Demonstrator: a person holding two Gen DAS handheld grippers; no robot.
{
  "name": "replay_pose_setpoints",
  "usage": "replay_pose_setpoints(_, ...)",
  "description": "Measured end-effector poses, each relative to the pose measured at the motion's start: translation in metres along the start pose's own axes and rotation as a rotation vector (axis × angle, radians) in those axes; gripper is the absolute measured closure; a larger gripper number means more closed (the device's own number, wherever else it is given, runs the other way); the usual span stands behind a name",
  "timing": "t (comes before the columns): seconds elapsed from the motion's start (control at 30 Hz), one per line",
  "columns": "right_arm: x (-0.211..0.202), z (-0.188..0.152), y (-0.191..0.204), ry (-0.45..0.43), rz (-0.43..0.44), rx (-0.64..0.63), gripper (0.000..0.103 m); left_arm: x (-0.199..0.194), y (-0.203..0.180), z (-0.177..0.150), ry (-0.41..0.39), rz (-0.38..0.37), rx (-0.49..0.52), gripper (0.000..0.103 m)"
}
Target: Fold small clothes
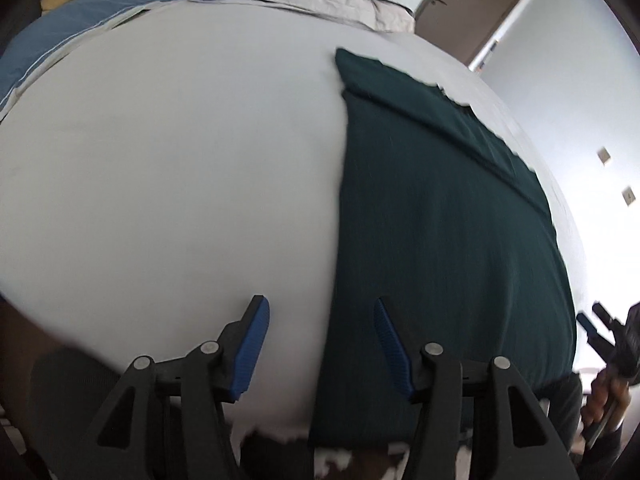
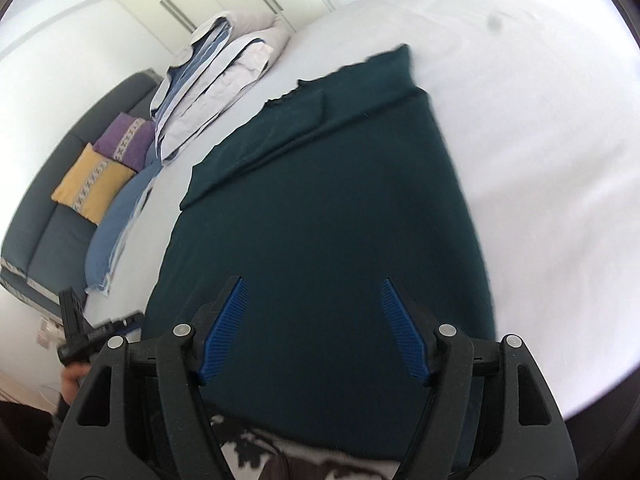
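- Left gripper [image 1: 320, 344]: jaws spread, empty, low centre, straddling the cloth's [image 1: 440, 220] left edge.
- Right gripper [image 2: 314, 328]: spread, empty, above the cloth, centre frame.
- Cloth lies on the bed [image 1: 160, 180]; best pinch both near corners evenly.

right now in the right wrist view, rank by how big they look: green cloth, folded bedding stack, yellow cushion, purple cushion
1. green cloth, by far the largest, though nearest the camera
2. bedding stack
3. yellow cushion
4. purple cushion, partly hidden by the yellow one, so this last ranking is unsure
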State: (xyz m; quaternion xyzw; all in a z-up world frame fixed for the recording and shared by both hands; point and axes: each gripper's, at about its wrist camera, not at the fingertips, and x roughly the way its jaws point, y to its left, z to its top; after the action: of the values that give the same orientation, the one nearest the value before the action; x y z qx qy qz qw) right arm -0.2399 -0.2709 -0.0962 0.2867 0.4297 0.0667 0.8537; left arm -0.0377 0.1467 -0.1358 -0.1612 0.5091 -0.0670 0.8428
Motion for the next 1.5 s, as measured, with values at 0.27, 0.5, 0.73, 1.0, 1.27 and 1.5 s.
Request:
replay_pose_setpoints(0.27, -0.023, -0.025, -0.032, 0.013, 0.016, 0.06, 0.042, 0.0, 0.009, -0.02, 0.088, -0.142, -0.06, 0.064)
replay_pose_setpoints(0.5, -0.031, -0.024, -0.039, 0.026, 0.031, 0.065, 0.042, 0.011, 0.038, -0.019, 0.161, -0.305, -0.221, 0.067)
replay_pose_setpoints(0.73, -0.036, -0.029, -0.055, 0.055, 0.006, 0.114, 0.042, 0.011, 0.043, -0.022, 0.173, -0.31, -0.253, 0.082)
replay_pose_setpoints(1.0, -0.048, -0.039, -0.077, 0.114, -0.079, 0.164, 0.042, 0.013, 0.038, -0.02, 0.177, -0.286, -0.218, 0.084)
replay_pose_setpoints(1.27, -0.037, -0.052, -0.096, 0.19, -0.091, 0.195, 0.049, 0.011, 0.034, -0.021, 0.161, -0.23, -0.192, 0.096)
replay_pose_setpoints(1.5, -0.033, -0.056, -0.105, 0.218, -0.067, 0.247, 0.065, 0.007, 0.035, -0.021, 0.149, -0.231, -0.19, 0.096)
